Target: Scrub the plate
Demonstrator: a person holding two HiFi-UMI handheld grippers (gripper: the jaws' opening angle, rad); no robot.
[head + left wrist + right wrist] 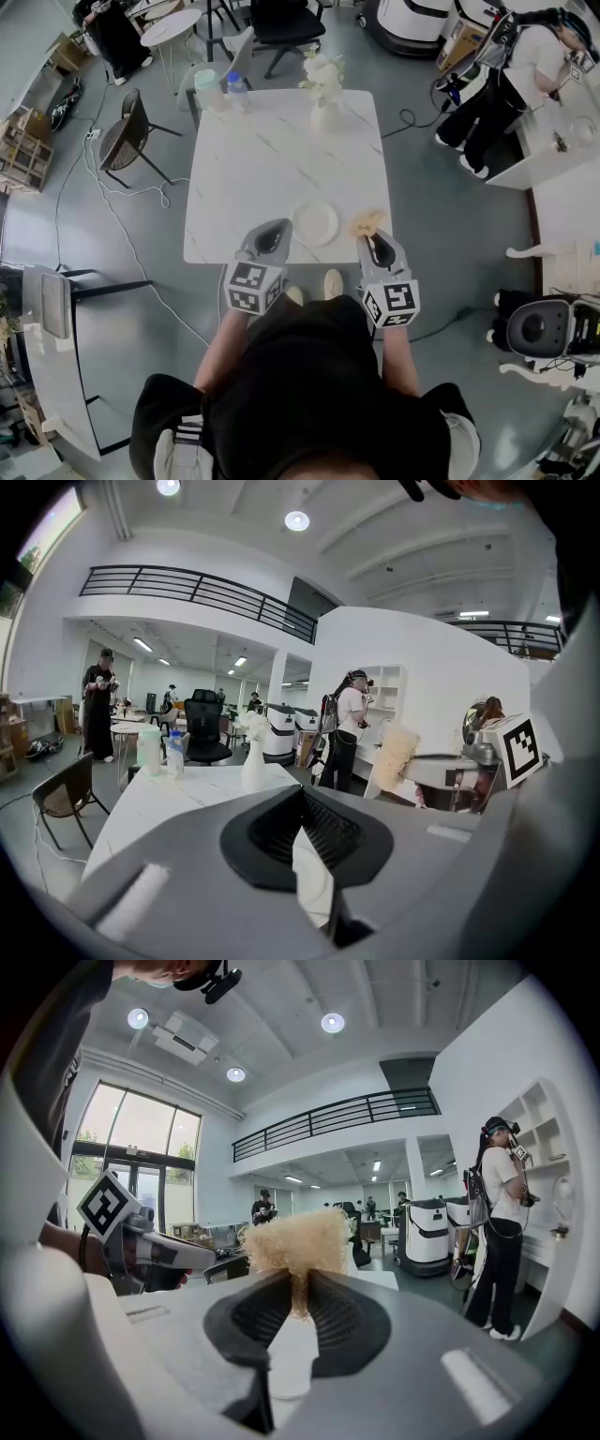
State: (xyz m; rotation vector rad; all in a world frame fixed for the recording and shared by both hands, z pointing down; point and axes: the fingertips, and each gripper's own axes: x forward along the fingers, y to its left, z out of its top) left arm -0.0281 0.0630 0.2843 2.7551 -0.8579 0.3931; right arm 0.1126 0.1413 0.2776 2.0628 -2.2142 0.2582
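While the right gripper (300, 1288) is clamped on a tan fibrous scrub pad (295, 1239), the left gripper (302, 803) is closed with nothing between its jaws. Between the two, a white plate (315, 223) lies on the marble table (253, 159) near its front edge, with the pad just beside the plate's rim.

This is a big open robotics lab fitted with office furniture. Past the left gripper (305, 803) jaws stands a white marble-look bench (187, 794). Beyond it are black office chairs (204, 726), white wheeled machines (279, 733) and a person (349, 726) wearing a backpack rig at white shelves (386, 691). High above the right gripper (298, 1297) jaws a black mezzanine railing (337, 1115) runs under ceiling spotlights (331, 1023), with tall windows (141, 1162) to their left. Loose cables (122, 232) trail over the grey floor (450, 234).
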